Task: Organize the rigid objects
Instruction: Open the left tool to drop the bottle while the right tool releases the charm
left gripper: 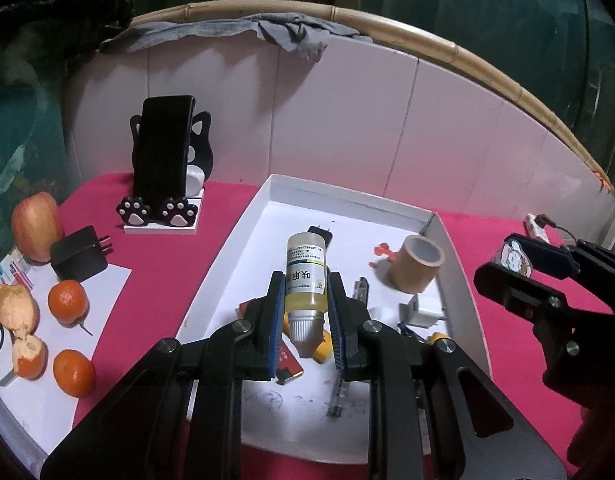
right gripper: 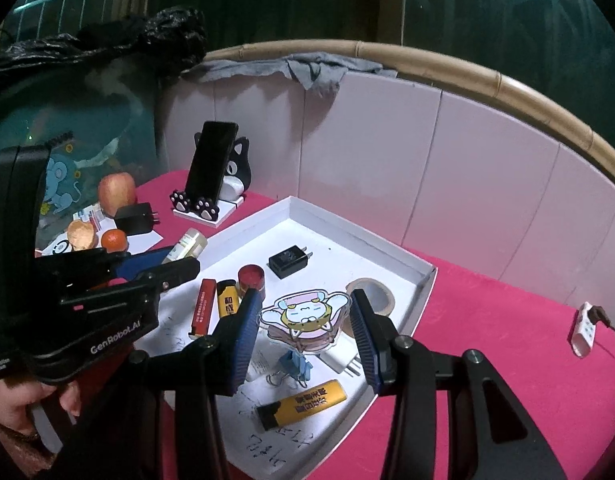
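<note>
My left gripper [left gripper: 305,300] is shut on a small bottle [left gripper: 305,276] of yellow liquid with a white cap, held over the white tray [left gripper: 251,216]. The bottle [right gripper: 186,245] and left gripper [right gripper: 155,266] also show in the right wrist view. My right gripper [right gripper: 305,314] is shut on a flat cartoon acrylic figure [right gripper: 303,316], held above the tray [right gripper: 423,276]. In the left wrist view the right gripper [left gripper: 535,258] holds the figure [left gripper: 511,258] beyond the tray's right wall.
The tray holds a tape roll [left gripper: 417,264], black charger [right gripper: 288,261], yellow lighters [right gripper: 303,402], a red box [right gripper: 203,306], blue binder clip [right gripper: 295,364] and white plug [right gripper: 343,360]. On the pink cloth stand a cat phone stand [left gripper: 163,172], apple [left gripper: 36,226], black adapter [left gripper: 79,254] and tangerines [left gripper: 67,300].
</note>
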A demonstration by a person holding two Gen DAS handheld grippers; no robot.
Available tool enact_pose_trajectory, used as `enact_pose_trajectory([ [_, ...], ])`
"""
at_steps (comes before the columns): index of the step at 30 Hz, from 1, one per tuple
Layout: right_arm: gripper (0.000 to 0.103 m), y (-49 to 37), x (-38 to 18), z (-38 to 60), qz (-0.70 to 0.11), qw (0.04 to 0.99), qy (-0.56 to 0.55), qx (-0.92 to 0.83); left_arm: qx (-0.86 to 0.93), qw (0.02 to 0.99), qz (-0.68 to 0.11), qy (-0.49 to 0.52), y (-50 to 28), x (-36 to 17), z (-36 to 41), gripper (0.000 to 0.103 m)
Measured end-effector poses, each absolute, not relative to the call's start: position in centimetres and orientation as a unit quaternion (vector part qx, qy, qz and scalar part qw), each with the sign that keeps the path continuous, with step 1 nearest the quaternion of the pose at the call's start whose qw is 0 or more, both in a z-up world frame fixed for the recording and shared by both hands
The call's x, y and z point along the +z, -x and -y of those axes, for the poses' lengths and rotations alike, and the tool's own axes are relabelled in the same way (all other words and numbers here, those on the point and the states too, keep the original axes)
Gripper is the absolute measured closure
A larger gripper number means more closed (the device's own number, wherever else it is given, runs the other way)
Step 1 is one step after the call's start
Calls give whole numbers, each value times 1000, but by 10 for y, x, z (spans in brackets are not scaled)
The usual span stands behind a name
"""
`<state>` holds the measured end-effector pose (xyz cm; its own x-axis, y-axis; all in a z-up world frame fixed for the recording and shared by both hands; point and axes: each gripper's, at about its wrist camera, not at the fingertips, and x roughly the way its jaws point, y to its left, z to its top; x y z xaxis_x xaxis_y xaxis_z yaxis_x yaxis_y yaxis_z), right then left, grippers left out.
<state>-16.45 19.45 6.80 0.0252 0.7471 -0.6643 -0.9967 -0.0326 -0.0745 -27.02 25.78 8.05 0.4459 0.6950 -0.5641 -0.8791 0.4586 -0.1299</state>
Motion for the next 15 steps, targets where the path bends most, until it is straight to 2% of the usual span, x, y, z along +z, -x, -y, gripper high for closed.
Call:
enact_pose_trajectory([
  [15,58,157,23,-220,-282,640,311,643,471,805,-281,225,247,47,-292,83],
])
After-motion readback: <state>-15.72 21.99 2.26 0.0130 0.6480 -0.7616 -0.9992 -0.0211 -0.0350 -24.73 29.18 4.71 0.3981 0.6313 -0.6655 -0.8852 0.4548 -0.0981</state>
